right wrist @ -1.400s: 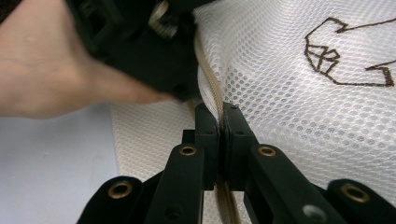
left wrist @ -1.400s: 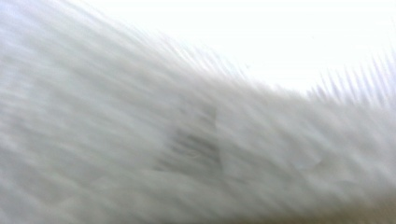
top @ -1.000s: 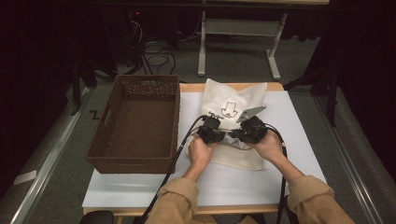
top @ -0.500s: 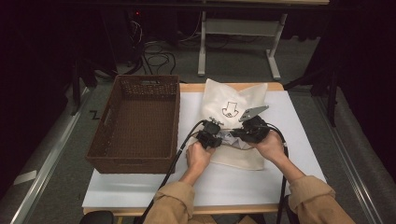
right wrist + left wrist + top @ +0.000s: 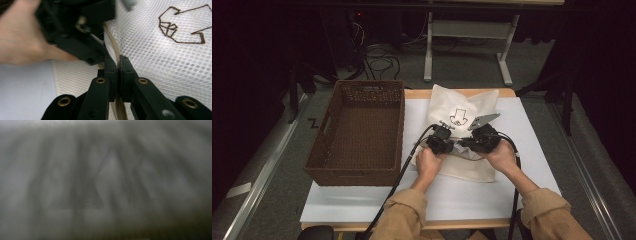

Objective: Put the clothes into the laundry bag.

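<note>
Work table [image 5: 362, 200]: white top over a wooden board, pale wood showing at the far and near edges. Floor [image 5: 277, 165]: grey carpet, a strip of pale tape at lower left. Second table [image 5: 464, 30]: stood beyond the work table, white legs on long feet. Cables [image 5: 379, 57]: lay tangled on the floor near that table's left leg. Surroundings: dark on the far side and both flanks, with light falling mainly on the work table.
</note>
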Motion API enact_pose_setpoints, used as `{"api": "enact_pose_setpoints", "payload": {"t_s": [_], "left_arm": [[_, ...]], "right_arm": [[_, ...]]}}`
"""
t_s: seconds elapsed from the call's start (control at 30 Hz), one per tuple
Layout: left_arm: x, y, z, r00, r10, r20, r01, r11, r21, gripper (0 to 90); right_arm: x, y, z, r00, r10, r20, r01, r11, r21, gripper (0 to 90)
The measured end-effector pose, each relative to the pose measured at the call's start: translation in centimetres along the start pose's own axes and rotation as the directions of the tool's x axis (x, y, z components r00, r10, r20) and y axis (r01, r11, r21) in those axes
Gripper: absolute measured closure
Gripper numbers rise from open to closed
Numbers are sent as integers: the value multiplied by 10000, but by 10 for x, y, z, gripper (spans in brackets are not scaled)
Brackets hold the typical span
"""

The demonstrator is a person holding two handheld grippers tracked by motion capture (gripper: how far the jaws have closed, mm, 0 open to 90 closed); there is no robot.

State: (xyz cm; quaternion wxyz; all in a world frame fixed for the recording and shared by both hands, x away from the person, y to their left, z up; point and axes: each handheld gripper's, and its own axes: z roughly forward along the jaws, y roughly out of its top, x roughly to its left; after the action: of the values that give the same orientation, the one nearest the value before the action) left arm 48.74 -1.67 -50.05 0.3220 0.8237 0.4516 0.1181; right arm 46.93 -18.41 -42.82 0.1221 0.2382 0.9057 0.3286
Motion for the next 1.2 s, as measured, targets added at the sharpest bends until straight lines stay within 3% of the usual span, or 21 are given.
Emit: {"api": "enact_pose_setpoints", "payload": {"t_s": [0.07,0.2,0.3,0.4,0.47,0.6,0.73,0.83,0.9,1.0,1.13,1.2], "left_arm": [[-1,-5,-11,9996,-77,288,81,9999,-141,623],[-9,-10,-33,9978,352,560,-318,9977,-604,526],[-15,-9,-37,9962,447,748,-384,9957,-845,487],[-27,-7,-26,9938,675,883,-613,9955,-721,469],[-30,-5,-17,9936,625,936,-560,9959,-708,479],[-25,-1,1,9913,-87,1310,205,9958,-890,620],[-21,3,15,9957,-472,798,564,9915,-1172,862],[-16,19,21,9954,-896,338,934,9865,-1343,882],[-15,25,24,9934,-1104,302,1135,9835,-1410,882],[-18,22,27,9978,-659,-13,651,9882,-1389,861],[-17,15,19,9996,-263,-59,255,9937,-1087,708],[-19,13,11,9997,158,-172,-172,9959,-884,648]], "right_arm": [[-1,0,0,10000,45,42,-45,10000,-7,874],[-2,0,-1,9998,182,36,-181,9997,-133,874],[-3,0,-2,9995,313,70,-312,9995,-34,874],[-5,-1,-4,9994,322,117,-320,9994,-141,874],[-6,-1,-6,9991,417,118,-416,9990,-151,874],[-9,-3,-7,9982,596,75,-595,9981,-137,874],[-11,-4,-8,9978,660,-25,-660,9977,-153,874],[-11,-5,-8,9976,676,-114,-677,9977,-104,875],[-12,-6,-9,9975,703,-105,-704,9974,-125,875],[-14,-8,-10,9965,825,-104,-827,9964,-168,875],[-16,-9,-9,9968,797,-115,-798,9967,-110,875],[-15,-9,-9,9964,832,-150,-834,9964,-172,874]]}}
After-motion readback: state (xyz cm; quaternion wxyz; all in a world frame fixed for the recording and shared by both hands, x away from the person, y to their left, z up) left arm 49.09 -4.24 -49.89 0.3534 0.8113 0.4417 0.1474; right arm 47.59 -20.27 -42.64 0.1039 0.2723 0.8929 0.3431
